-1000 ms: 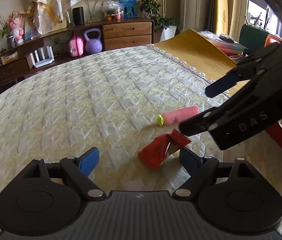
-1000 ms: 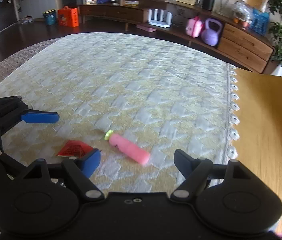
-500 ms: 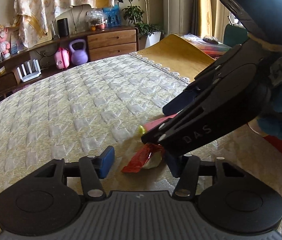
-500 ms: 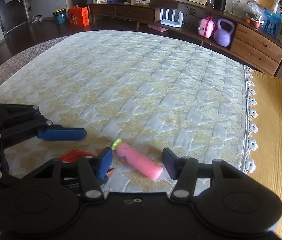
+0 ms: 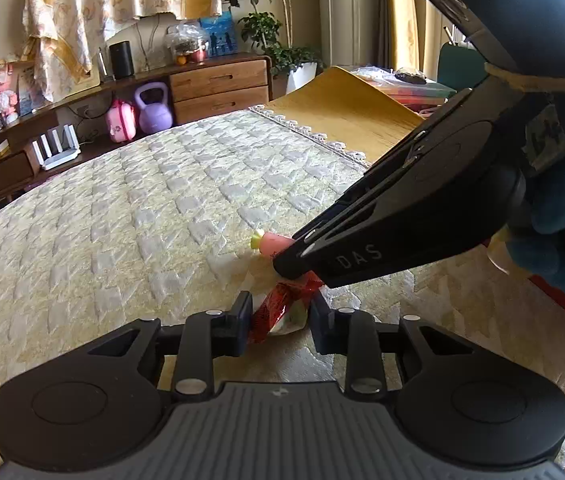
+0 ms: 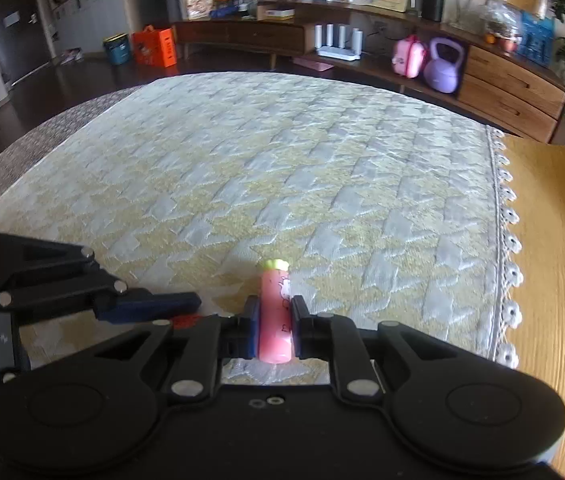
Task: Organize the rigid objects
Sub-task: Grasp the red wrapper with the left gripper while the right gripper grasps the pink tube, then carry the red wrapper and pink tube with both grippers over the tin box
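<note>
A crumpled red snack wrapper lies on the quilted cover just in front of my left gripper. Its jaws are closing, with the wrapper between them and both pads touching it. A pink tube with a yellow-green cap lies lengthwise between the pads of my right gripper, which is shut on it. In the left wrist view the right gripper's fingers cross over the wrapper, and only the tube's capped end shows. In the right wrist view the left gripper's fingers reach in from the left above a sliver of the red wrapper.
The cream quilted bedspread ends at a lace trim, with a yellow wood-grain surface to its right. Beyond it stands a low wooden sideboard with a purple kettlebell and a pink case. A blue-gloved hand holds the right gripper.
Both grippers have closed from wide open, the left around the red wrapper and the right onto the pink tube. The tube now lies lengthwise in line with the right fingers.
</note>
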